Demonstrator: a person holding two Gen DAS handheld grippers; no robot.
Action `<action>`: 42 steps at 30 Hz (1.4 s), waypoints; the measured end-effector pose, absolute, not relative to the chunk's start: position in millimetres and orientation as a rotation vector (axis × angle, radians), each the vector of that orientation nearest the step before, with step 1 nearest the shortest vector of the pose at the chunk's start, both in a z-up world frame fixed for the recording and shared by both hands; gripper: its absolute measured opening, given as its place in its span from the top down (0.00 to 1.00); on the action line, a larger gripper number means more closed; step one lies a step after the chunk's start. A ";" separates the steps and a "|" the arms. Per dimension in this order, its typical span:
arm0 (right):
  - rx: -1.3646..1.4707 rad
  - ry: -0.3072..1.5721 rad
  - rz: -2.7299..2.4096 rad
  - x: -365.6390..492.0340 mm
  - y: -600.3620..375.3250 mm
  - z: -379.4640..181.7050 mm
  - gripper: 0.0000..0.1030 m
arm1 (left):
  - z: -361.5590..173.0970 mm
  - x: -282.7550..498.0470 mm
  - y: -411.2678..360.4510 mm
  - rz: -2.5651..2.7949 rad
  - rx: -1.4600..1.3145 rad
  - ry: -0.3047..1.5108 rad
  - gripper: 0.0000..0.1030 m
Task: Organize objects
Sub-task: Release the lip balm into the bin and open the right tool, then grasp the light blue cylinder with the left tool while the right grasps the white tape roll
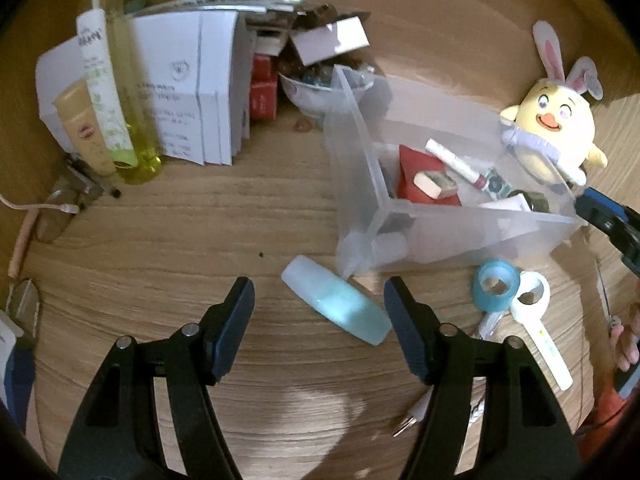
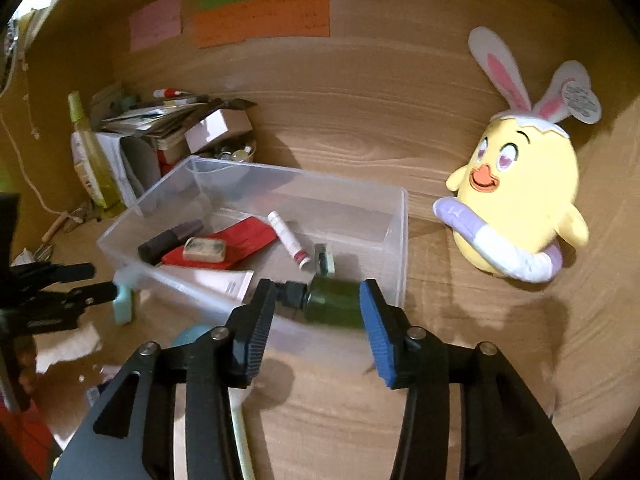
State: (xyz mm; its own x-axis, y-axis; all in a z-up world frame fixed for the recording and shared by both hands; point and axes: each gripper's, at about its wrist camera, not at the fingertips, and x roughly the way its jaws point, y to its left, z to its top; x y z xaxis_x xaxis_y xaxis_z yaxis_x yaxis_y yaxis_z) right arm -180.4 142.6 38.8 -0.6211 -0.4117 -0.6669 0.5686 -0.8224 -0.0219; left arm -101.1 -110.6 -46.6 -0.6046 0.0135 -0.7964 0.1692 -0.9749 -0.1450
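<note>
1. The left gripper hangs over the wooden tabletop with its jaws spread; the pale turquoise translucent bottle with a frosted cap lies on its side between the fingers, closer to the right-hand one, and neither pad presses on it.
2. The right gripper has its jaws parted as well; the dark green bottle with a black cap sits in the gap at the near corner of the clear plastic storage bin, and it looks let go rather than pinched.
3. Judged from this, the step in hand is the left pick: the turquoise bottle lies at a slant across the jaw line, so the wrist should square up to its body before closing, gripping mid-length, not on the cap.
4. It rests just beside the bin's near wall, so the fingers need to come down clear of that wall.
5. The bin already holds a red flat packet, a cream eraser-like block, a white tube with a red end and a white squeeze tube; the free floor looks to be toward the far wall.
6. A turquoise tape ring and a white-handled tool wait on the table near the bin.
7. The yellow chick plush with rabbit ears stands beside the bin, well out of the way.
</note>
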 end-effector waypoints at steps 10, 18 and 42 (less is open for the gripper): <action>0.971 0.308 -2.329 -140.9 157.6 16.3 0.59 | -61.1 -106.0 -99.4 -2.685 1.391 0.294 0.37; 1.019 0.321 -2.225 -128.8 139.8 -3.9 0.59 | -61.5 -96.1 -103.9 -2.698 1.383 0.256 0.63; 1.061 0.315 -2.177 -138.6 117.6 -21.4 0.63 | -61.0 -91.3 -99.0 -2.701 1.364 0.121 0.76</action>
State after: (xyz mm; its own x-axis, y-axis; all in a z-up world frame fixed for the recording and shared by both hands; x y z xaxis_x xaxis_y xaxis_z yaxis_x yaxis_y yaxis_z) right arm -138.6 117.6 -21.4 -0.4321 -0.4750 -0.7666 0.6729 -0.7358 0.0766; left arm -91.3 -99.0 -61.0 -0.5894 -0.0647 -0.8052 0.1366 -0.9904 -0.0203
